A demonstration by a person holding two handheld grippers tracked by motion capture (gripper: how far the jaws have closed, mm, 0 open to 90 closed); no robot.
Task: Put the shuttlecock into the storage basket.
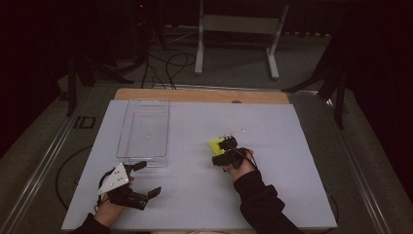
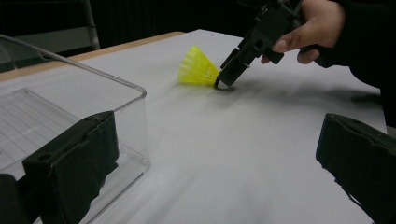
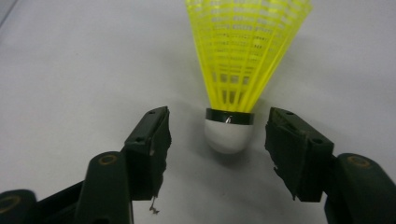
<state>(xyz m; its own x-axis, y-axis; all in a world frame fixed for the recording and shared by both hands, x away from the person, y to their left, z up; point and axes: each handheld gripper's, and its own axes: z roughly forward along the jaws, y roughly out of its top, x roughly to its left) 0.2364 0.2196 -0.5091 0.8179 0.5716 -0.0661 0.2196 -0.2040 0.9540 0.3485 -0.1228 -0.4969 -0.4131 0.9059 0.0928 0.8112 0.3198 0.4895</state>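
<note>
The yellow shuttlecock (image 3: 233, 126) is seen lying on the desk (image 1: 272, 185), white cork toward the right gripper (image 3: 217, 140), skirt pointing to twelve o'clock. The cork is bracketed, not yet pinched, by open jaws. The left gripper (image 1: 141, 180) is held open at eight o'clock, well apart.

A dim recording lab: white-topped table (image 1: 272, 195), loose cables (image 1: 168, 66) on carpet, metal stand frame (image 1: 238, 29) behind.

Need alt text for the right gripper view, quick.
A yellow shuttlecock lies on the white table, its white cork tip between the right gripper's two black jaws, which stand open with a gap on each side.
</note>
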